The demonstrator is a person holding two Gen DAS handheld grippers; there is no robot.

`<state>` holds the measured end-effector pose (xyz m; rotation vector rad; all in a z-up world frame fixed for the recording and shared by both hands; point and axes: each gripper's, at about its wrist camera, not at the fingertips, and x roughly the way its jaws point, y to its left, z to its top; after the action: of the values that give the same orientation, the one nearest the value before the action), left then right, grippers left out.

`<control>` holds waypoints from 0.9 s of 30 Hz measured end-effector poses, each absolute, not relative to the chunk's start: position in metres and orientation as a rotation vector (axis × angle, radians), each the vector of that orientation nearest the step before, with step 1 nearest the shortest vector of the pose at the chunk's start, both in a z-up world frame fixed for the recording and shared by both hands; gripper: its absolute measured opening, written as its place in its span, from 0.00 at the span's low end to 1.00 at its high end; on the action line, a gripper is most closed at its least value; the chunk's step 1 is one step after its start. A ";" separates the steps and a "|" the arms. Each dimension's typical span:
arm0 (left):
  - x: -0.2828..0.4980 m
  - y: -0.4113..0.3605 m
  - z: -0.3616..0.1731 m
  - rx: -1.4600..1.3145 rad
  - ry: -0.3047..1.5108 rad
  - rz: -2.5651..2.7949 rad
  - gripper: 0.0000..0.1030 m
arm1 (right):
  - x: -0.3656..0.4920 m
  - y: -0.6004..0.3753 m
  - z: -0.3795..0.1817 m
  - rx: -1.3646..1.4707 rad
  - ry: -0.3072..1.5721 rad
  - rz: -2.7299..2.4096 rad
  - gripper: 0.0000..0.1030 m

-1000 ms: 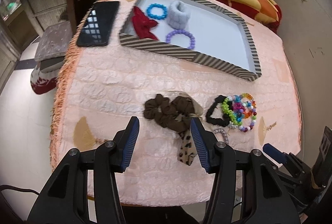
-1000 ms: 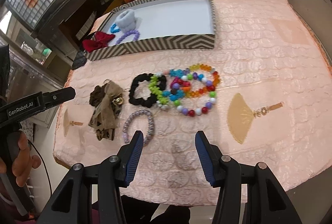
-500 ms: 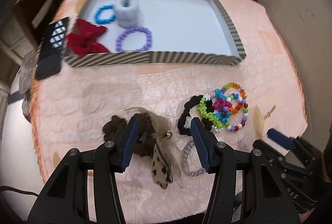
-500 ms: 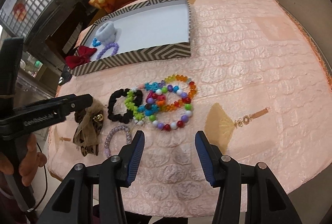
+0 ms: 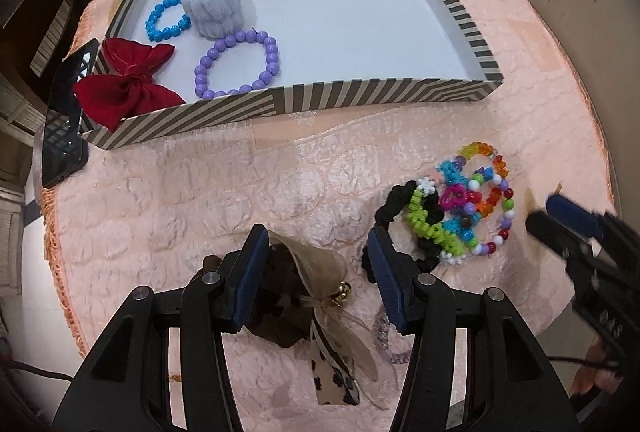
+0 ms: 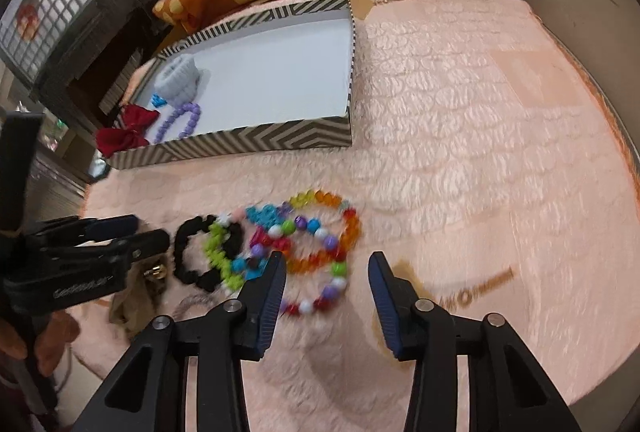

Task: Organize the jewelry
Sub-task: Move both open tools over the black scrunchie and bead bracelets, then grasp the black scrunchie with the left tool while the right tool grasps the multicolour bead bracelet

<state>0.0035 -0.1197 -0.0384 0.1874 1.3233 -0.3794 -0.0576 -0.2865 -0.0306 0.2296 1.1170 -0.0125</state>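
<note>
The left claw [image 5: 316, 256] stands wide open over the brown bow [image 5: 320, 284] on the bench [image 5: 200, 192], pads not pressing it. The right claw [image 6: 328, 280], open but just narrowing, straddles the near edge of the bead pile [image 6: 316, 244]; the tray [image 5: 360, 96] lies beyond.

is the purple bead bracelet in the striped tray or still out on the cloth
In. The purple bead bracelet lies on the white floor of the striped tray, beside the red bow.

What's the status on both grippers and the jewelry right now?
Left gripper open over brown bow scrunchie. Right gripper open, closing in above multicolor bead bracelets, nothing gripped. Striped tray holds four pieces. Nothing in the way.
</note>
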 end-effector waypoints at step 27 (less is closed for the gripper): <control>0.038 -0.134 -0.053 0.200 1.394 -0.606 0.50 | -0.048 -0.296 -0.063 0.254 1.179 0.000 0.13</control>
<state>0.0381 -0.1336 -0.0528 0.1995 1.3941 -0.6058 -0.0475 -0.2956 -0.0626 0.2538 1.1789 0.0003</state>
